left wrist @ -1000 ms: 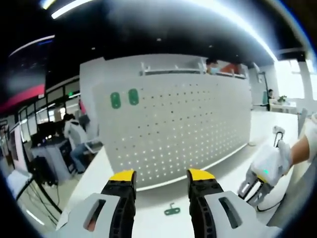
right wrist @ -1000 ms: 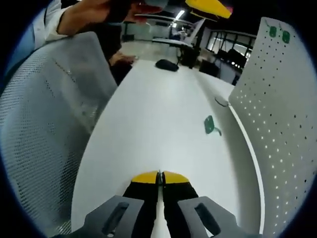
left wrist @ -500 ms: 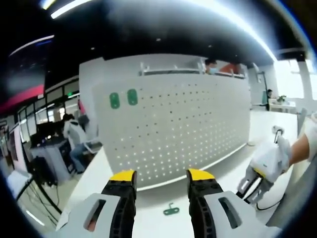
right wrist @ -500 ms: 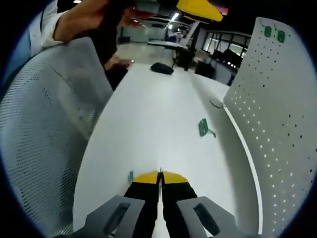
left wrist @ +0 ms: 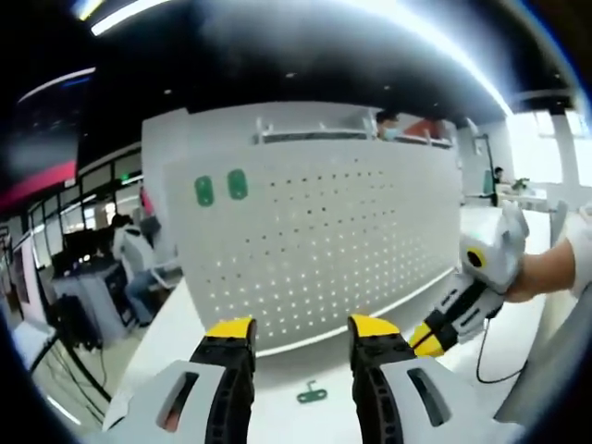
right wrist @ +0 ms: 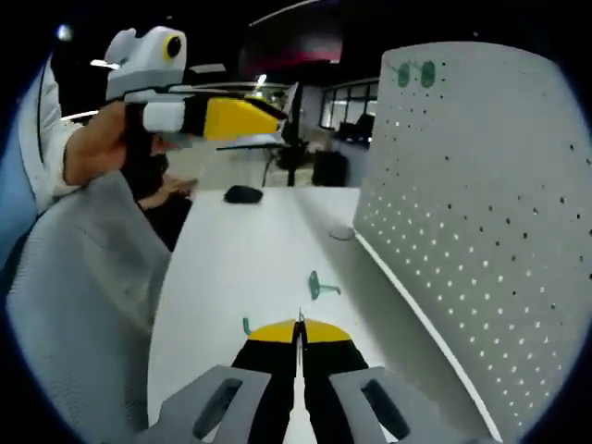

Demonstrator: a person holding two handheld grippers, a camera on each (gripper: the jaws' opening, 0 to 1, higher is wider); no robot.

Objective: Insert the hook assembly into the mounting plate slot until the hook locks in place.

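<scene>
A white pegboard (left wrist: 324,231) stands upright on the white table (left wrist: 277,416); two green mounting plates (left wrist: 220,188) are fixed near its top left. A small green hook (left wrist: 312,395) lies flat on the table in front of the board, just beyond my left gripper (left wrist: 302,328), which is open with nothing between its fingers. My right gripper (left wrist: 431,335) comes in from the right, raised off the table. In the right gripper view my right gripper (right wrist: 298,326) is shut, with nothing seen in it. The hook (right wrist: 320,287) lies ahead of it, the pegboard (right wrist: 462,213) to the right with the plates (right wrist: 414,73) on top. My left gripper (right wrist: 242,117) hangs above left.
A second small green piece (right wrist: 246,326) lies left of my right jaws. A black mouse (right wrist: 243,194) and a small grey object (right wrist: 342,233) sit farther along the table. A mesh chair back (right wrist: 65,314) stands at the left. People sit at desks behind (left wrist: 129,259).
My right gripper has risen off the table and swung towards the pegboard and my left gripper; it stays shut. My left gripper has hardly moved and stays open. The hook lies where it was.
</scene>
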